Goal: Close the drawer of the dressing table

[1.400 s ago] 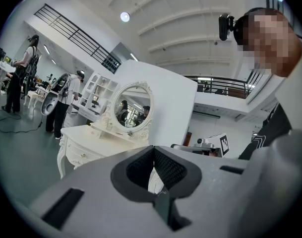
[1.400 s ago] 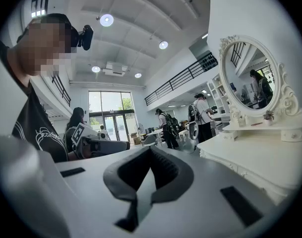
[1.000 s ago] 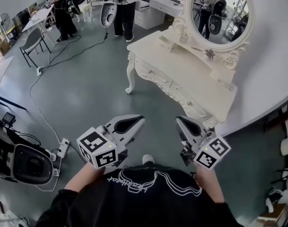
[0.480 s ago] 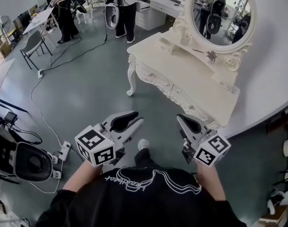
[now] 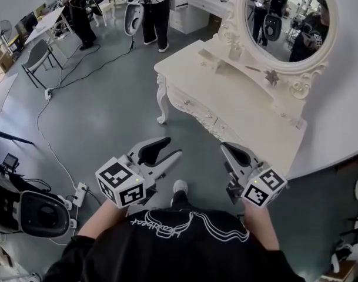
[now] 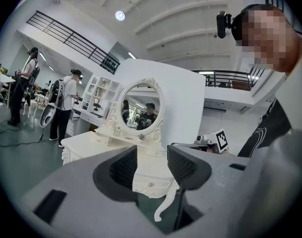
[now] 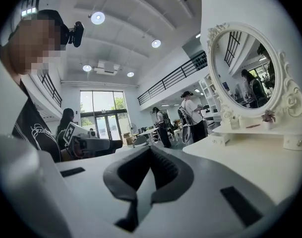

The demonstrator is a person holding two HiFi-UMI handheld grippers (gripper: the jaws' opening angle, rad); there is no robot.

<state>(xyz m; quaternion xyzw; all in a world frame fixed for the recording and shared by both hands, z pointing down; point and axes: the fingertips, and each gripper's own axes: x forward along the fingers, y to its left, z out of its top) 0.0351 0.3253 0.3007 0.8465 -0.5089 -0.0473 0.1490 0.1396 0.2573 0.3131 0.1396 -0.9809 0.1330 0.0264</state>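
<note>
The white dressing table (image 5: 237, 93) with its oval mirror (image 5: 287, 19) stands at the upper right of the head view. Its drawer fronts (image 5: 196, 107) look flush with the carved front. Both grippers hang over the floor, short of the table. My left gripper (image 5: 171, 147) is opening its jaws, with nothing between them. In the left gripper view (image 6: 151, 152) a drawer front with a knob (image 6: 151, 184) and a table leg show through the gap. My right gripper (image 5: 224, 147) is shut and empty, its pads meeting in the right gripper view (image 7: 151, 150), beside the tabletop (image 7: 250, 157).
People (image 5: 155, 7) stand at the back by a white desk (image 5: 193, 7). A chair (image 5: 40, 51) is at the far left. A cable runs to a power strip (image 5: 79, 188) on the grey floor. A black and white device (image 5: 34, 211) lies at the lower left.
The left gripper's jaws have gone from shut to wide apart. The table and mirror have grown larger and shifted right in the head view as the person stepped nearer.
</note>
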